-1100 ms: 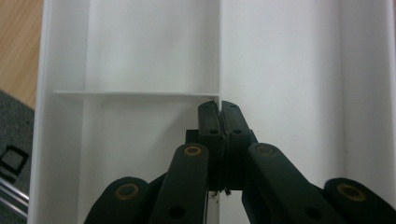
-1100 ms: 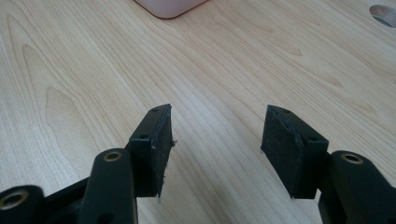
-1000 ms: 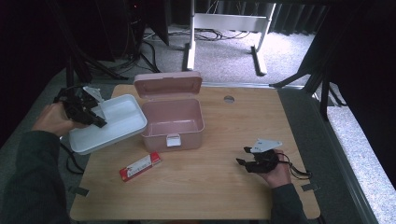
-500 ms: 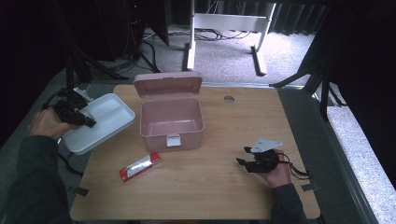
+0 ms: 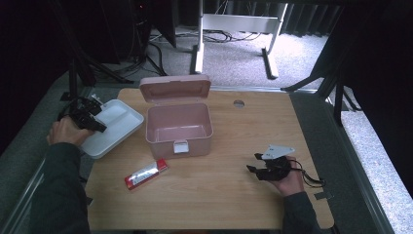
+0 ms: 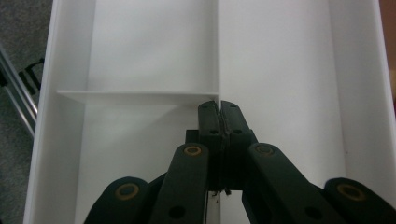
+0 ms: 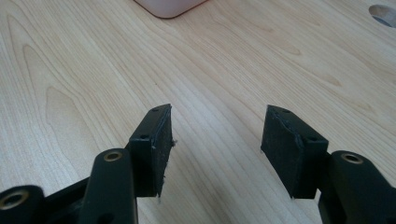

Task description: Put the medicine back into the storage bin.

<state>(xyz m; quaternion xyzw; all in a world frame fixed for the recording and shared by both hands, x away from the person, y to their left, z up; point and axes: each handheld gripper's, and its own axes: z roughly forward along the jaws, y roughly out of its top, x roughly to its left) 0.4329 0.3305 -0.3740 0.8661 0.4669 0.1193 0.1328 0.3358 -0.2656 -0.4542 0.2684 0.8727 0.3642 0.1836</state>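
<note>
High view: the left hand-held gripper [image 5: 92, 118] is clamped on the divider of the white tray [image 5: 119, 119] at the counter [image 5: 234, 195] edge — probably to carry it. The right hand-held gripper [image 5: 258, 170] rests open — idle — beside the pink box [image 5: 179, 134].

Left gripper [image 6: 218, 112]: black jointed linkage arms, brass-coloured rivets at the pivots, small dark screw holes along the links. Right gripper [image 7: 215, 135]: same black build, two blocky rubber-like pads [image 7: 158, 140] (edges slightly frayed), a grey three-cornered plate [image 5: 277, 151] on top, thin black cable trailing behind. Person: dark long sleeves [image 5: 61, 195] on both forearms.
</note>
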